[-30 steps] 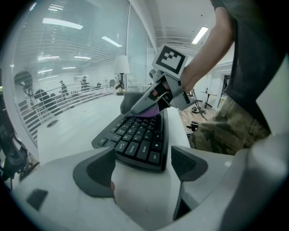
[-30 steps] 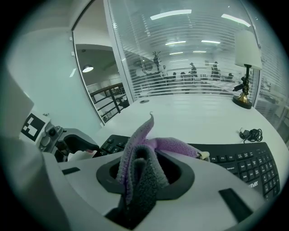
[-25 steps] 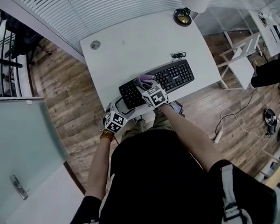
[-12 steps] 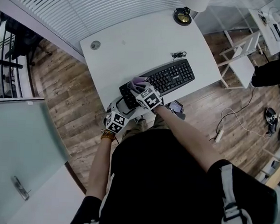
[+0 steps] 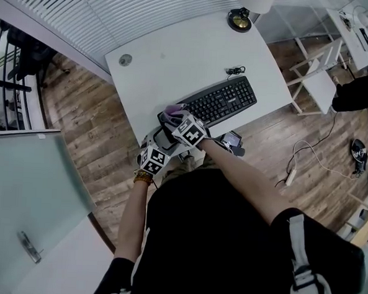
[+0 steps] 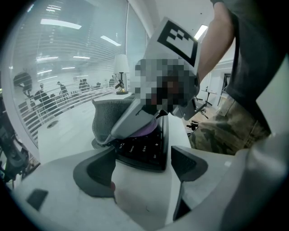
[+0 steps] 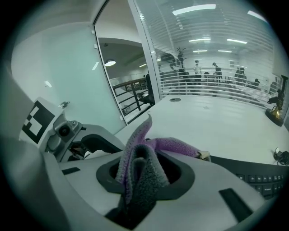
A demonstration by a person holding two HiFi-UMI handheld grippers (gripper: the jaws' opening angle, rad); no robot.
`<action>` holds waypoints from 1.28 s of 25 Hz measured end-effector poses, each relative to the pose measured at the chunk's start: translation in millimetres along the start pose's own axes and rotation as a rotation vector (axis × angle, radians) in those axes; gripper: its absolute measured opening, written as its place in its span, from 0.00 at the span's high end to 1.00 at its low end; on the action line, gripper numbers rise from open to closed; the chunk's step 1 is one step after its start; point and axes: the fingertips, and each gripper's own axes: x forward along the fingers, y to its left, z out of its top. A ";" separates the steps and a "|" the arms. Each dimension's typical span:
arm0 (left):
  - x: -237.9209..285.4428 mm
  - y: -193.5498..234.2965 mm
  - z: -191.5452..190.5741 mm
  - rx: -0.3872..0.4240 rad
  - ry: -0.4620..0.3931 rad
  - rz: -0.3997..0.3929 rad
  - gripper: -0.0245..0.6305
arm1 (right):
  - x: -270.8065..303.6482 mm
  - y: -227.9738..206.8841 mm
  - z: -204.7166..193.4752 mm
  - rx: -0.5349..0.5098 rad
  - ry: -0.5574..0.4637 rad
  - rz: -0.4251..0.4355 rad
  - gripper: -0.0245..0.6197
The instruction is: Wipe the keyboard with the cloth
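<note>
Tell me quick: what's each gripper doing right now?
Left gripper: open, holding nothing.
Right gripper: shut on the cloth.

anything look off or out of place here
Nothing stands out. The keyboard lies flat on the desk, the cloth is bunched in the right gripper over its left end, and the left gripper is open.

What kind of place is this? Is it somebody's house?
It looks like an office, not a house. There's a white desk with a black keyboard on it, a striped glass wall right behind it, and a big glass door beside the wooden floor.
</note>
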 end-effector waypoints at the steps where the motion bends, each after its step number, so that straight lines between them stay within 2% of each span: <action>1: 0.0 0.1 0.1 0.001 0.001 0.000 0.38 | -0.1 1.5 0.6 0.001 0.001 0.011 0.78; 6: 0.8 0.3 0.5 0.019 0.011 0.003 0.38 | 6.5 16.9 3.6 -0.007 -0.015 0.096 0.78; 9: 1.5 0.1 -1.7 0.039 0.024 0.008 0.38 | -2.5 12.8 11.2 0.028 -0.083 0.116 0.77; 11: 1.5 0.0 -1.3 0.044 0.029 0.005 0.38 | -21.0 -5.2 15.2 0.073 -0.144 0.096 0.76; 14: 1.7 -0.5 -0.6 0.041 0.025 0.007 0.38 | -62.4 -54.9 9.1 0.126 -0.213 0.001 0.76; 18: 1.6 0.4 -0.6 0.026 0.008 0.020 0.39 | -132.1 -143.6 -18.8 0.192 -0.261 -0.186 0.76; 24: 1.1 0.0 0.7 0.027 0.018 0.015 0.39 | -220.4 -258.2 -80.4 0.241 -0.181 -0.444 0.76; 28: 1.3 1.9 0.8 0.024 0.021 0.016 0.39 | -237.6 -295.7 -108.4 0.293 -0.134 -0.520 0.76; 32: 0.5 2.3 0.1 0.024 0.029 0.017 0.39 | -227.3 -304.1 -124.4 0.328 -0.108 -0.516 0.76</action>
